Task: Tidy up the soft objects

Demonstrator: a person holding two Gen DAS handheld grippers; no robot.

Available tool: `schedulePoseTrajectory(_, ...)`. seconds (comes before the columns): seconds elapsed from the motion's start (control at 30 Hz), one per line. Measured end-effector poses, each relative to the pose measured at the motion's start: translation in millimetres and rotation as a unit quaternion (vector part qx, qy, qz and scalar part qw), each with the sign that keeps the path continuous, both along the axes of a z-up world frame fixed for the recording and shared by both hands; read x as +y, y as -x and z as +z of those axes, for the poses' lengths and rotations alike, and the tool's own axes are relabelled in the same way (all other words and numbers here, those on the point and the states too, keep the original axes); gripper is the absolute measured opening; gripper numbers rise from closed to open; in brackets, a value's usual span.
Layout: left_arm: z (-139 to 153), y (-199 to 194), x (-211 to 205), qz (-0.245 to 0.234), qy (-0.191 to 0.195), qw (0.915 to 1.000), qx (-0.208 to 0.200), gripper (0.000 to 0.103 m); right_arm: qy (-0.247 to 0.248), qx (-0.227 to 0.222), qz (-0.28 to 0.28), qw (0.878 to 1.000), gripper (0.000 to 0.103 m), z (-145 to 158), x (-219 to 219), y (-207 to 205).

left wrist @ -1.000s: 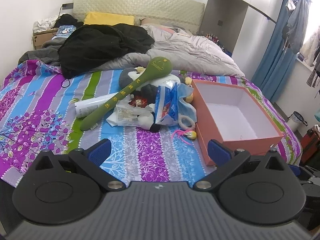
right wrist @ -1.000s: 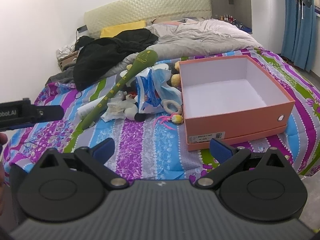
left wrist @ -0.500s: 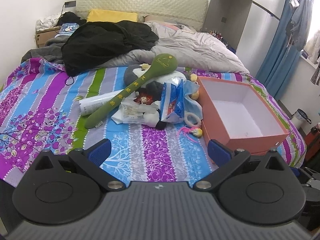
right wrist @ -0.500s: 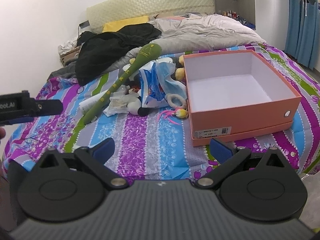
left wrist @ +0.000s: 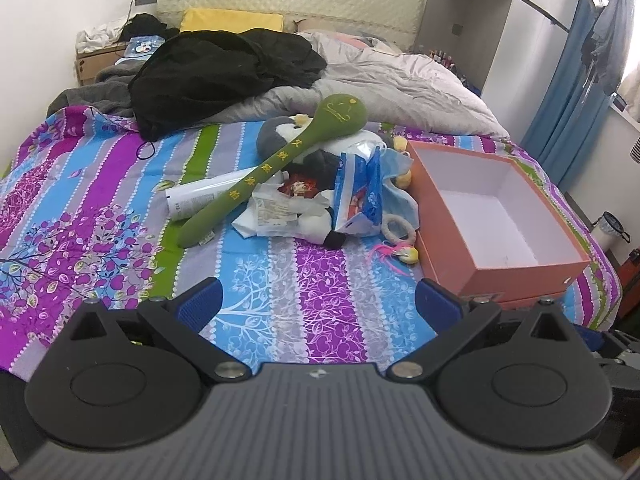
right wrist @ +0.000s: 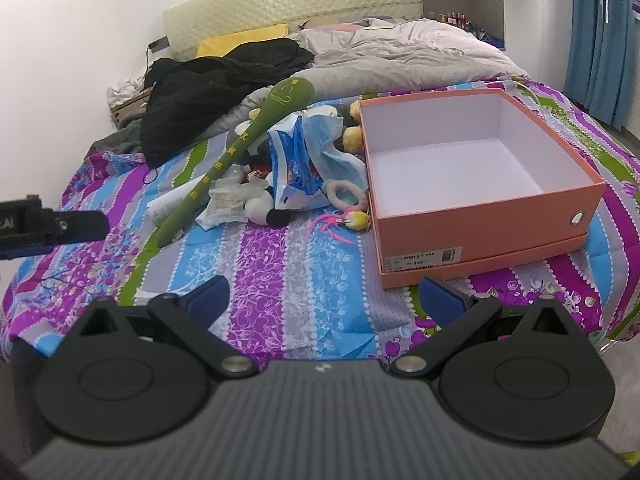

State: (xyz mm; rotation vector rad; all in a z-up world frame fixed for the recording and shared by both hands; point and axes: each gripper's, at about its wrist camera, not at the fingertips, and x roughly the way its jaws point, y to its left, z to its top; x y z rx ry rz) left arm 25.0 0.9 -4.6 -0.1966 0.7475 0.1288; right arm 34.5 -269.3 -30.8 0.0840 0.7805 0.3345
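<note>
Both tools have drawn closer to the bed since a second ago; nothing is packed yet.

The left tool (left wrist: 316, 300) and right tool (right wrist: 324, 296) hang wide and empty. The orange box (right wrist: 480, 216) is empty; the green plush club (left wrist: 276, 168), penguin plush (left wrist: 280, 132) and blue bag (left wrist: 360, 192) lie heaped just left of it, all left to sort.

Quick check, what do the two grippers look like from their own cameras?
Both match. The left gripper and right gripper each have a ribbed grey body, two round black discs, black linkage arms with silver pivot screws, and blue finger pads. No cables or sleeves show.
</note>
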Motion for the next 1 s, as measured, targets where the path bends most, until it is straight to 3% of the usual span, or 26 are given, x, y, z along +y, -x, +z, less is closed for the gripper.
schedulePoseTrajectory(0.5, -7, -5, 14, 0.003, -0.006, 1.0000, 0.000, 0.103, 0.019, 0.004, 0.004, 1.000, 0.103, -14, 17, -6)
schedulePoseTrajectory(0.77, -24, -34, 29, 0.005, -0.009, 0.9999, 0.010, 0.103, 0.016, -0.010, 0.036, 0.999, 0.102, -30, 41, -24)
schedulePoseTrajectory(0.83, -32, -48, 33, 0.003, -0.010, 0.9998, 0.018, 0.103, 0.023, -0.022, 0.039, 0.999, 0.096, -37, 48, -32)
schedulePoseTrajectory(0.93, -47, -71, 39, -0.001, 0.003, 0.9996, 0.028, 0.103, 0.032, -0.016, 0.046, 0.998, 0.073, -49, 58, -46)
schedulePoseTrajectory(1.0, -59, -91, 46, 0.003, 0.018, 0.9988, 0.046, 0.103, 0.052, -0.022, 0.048, 0.997, 0.071, -58, 66, -54)
